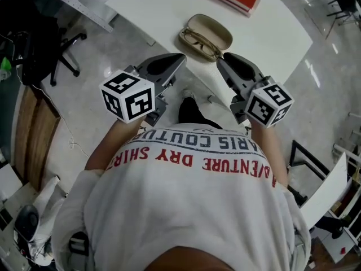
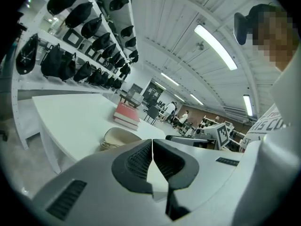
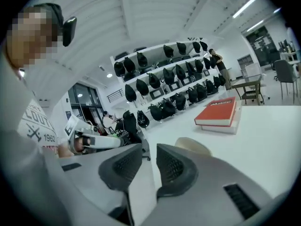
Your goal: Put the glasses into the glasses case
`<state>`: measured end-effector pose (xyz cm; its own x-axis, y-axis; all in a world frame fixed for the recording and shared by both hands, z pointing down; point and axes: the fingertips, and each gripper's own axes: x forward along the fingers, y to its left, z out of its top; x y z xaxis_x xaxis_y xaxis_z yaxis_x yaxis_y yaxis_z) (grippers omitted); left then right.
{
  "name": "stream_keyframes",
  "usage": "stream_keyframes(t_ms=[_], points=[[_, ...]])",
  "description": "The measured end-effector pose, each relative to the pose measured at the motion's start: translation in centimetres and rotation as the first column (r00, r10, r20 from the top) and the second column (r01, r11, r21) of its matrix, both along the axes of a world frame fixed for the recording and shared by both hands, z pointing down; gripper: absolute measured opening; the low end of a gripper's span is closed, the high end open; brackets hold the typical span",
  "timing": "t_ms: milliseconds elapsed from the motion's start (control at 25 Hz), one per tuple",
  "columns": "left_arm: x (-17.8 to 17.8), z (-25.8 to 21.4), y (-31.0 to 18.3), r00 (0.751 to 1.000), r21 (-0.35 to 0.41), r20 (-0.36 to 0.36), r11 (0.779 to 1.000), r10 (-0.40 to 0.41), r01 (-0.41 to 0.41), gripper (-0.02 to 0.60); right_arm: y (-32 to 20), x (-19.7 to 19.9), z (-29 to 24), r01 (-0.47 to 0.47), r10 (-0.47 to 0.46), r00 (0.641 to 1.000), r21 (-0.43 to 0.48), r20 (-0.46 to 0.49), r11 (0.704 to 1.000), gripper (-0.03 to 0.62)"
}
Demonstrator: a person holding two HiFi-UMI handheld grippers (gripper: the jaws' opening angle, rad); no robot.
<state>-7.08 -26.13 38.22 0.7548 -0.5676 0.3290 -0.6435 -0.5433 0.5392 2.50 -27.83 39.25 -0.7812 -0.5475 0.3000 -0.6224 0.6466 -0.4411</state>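
Past the shirt [image 1: 186, 202], at twelve o'clock, the glasses [image 1: 198, 42] already seem to lie in the open glasses case [image 1: 217, 28]. The left gripper [image 1: 180, 57] is closed, the right gripper [image 1: 221, 58] open, both empty.

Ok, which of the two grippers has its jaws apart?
The right gripper: its own view shows a clear gap between its jaws, with nothing in it. The left gripper has its jaws meeting at the tips.

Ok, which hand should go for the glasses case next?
Probably the right gripper: its fingers stand apart and empty, tips close to the glasses case, where the glasses lie. The left gripper is shut.
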Motion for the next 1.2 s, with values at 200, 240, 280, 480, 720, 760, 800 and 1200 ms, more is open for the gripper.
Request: stream_keyframes(t_ms=[200, 240, 280, 480, 720, 760, 800, 1200], points=[[1.3, -1.9, 1.8, 0.999, 0.047, -0.013, 0.998, 0.032, -0.032, 0.029, 2.5, 0.9, -3.6, -0.056, 0.051, 0.998, 0.096, 0.047, 0.994, 0.043], [1.5, -2.3, 2.2, 0.999, 0.056, -0.014, 0.998, 0.036, -0.036, 0.029, 2.9, 1.0, -4.1, -0.063, 0.057, 0.997, 0.107, 0.056, 0.992, 0.038], [1.6, -2.7, 2.5, 0.999, 0.065, -0.016, 0.997, 0.04, -0.039, 0.029, 3.3, 1.1, -4.5, -0.069, 0.061, 0.996, 0.114, 0.066, 0.991, 0.033], [1.8, -4.0, 4.0, 0.999, 0.098, -0.021, 0.994, 0.046, -0.044, 0.029, 4.8, 0.8, -5.7, -0.067, 0.053, 0.991, 0.113, 0.121, 0.991, 0.025], [1.7, -4.9, 4.9, 0.999, 0.118, -0.027, 0.992, 0.047, -0.043, 0.029, 5.9, -0.2, -6.7, -0.037, 0.019, 0.993, 0.148, 0.116, 0.988, 0.023], [1.6, -5.0, 5.0, 0.999, 0.121, -0.027, 0.992, 0.047, -0.043, 0.029, 6.0, -0.3, -6.8, -0.036, 0.018, 0.993, 0.154, 0.113, 0.987, 0.023], [1.6, -5.1, 5.1, 0.999, 0.122, -0.027, 0.992, 0.046, -0.043, 0.029, 6.1, -0.3, -6.9, -0.034, 0.016, 0.994, 0.159, 0.11, 0.987, 0.023], [1.6, -5.0, 5.3, 0.998, 0.125, -0.031, 0.991, 0.046, -0.042, 0.029, 6.4, -0.2, -6.6, -0.036, 0.021, 0.995, 0.156, 0.095, 0.987, 0.023]])
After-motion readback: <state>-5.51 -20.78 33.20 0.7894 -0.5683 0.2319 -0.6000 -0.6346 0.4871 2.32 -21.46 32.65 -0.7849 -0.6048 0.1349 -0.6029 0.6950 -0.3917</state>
